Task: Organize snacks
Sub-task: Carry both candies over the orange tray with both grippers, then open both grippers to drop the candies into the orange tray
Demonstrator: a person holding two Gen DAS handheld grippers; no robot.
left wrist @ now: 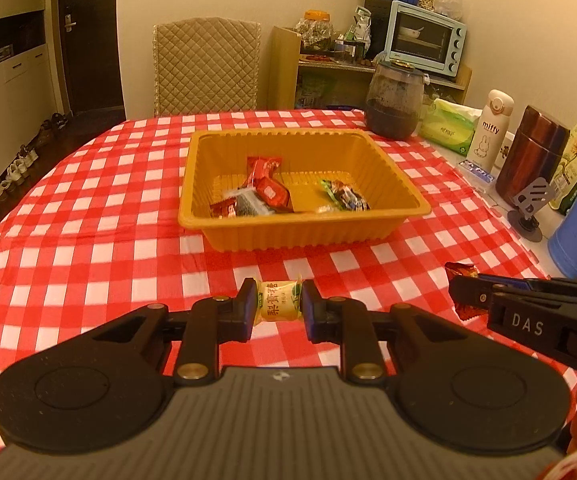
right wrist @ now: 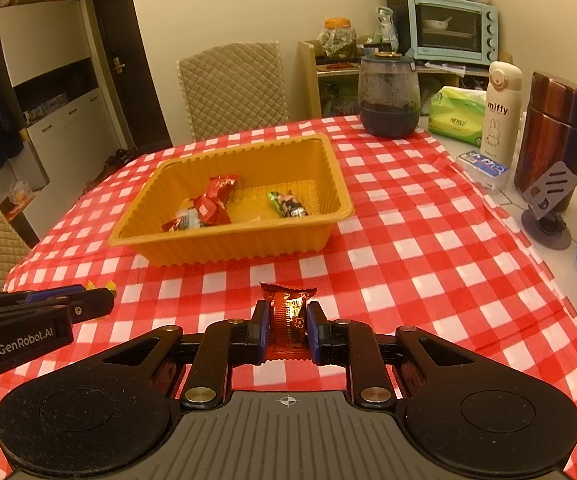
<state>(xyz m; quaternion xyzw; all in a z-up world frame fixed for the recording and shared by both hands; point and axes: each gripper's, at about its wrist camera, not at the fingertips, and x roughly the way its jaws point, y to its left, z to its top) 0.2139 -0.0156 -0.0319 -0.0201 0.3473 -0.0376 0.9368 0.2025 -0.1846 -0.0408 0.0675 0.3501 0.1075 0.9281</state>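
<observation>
Left tongs [left wrist: 278, 306] pinch a yellow candy [left wrist: 278, 300], right tongs [right wrist: 287, 322] a red candy [right wrist: 288, 312]; carrying step: both need lifting ahead, over the tray [left wrist: 392, 196] rim.

The red-checked tablecloth [right wrist: 408, 248] is bare between the near edge of the table and the yellow tray [right wrist: 228, 240], so there is room to pass there. The tray sits in the middle with tall ribbed walls. Along the right edge stand a dark jar [right wrist: 388, 96], a white bottle [right wrist: 502, 108], a brown flask [right wrist: 552, 132] and a small grey stand [right wrist: 548, 208], close together.
</observation>
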